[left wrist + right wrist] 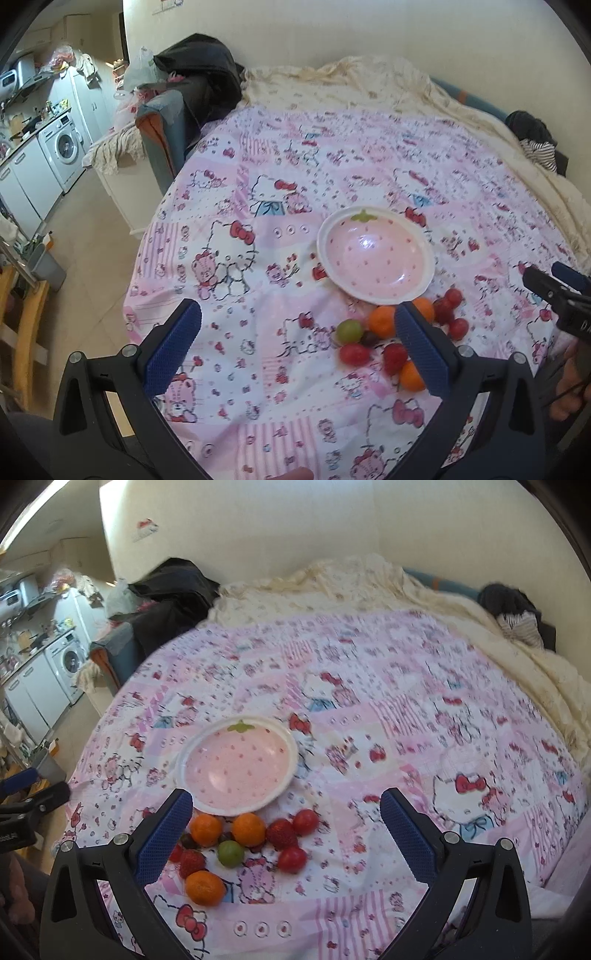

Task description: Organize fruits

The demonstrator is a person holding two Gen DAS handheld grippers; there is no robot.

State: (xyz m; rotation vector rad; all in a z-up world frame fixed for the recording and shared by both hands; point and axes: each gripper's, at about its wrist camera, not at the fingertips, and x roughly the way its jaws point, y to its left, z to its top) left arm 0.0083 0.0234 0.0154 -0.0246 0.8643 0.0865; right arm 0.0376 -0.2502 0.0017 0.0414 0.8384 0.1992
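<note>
From the left wrist, the left gripper (297,334) hangs over the pink cartoon-print cloth (258,177) with jaws spread wide and nothing between them; the pink strawberry bowl (375,254) sits ahead, empty, and the fruit pile (399,332) lies just near of its rim, partly behind the right-hand finger. From the right wrist, the right gripper (286,821) also stands wide apart and empty above the fruit: 3 oranges (205,888), a green grape (230,853), strawberries (281,833) and red tomatoes (291,859), all on the cloth beside the bowl (238,766).
</note>
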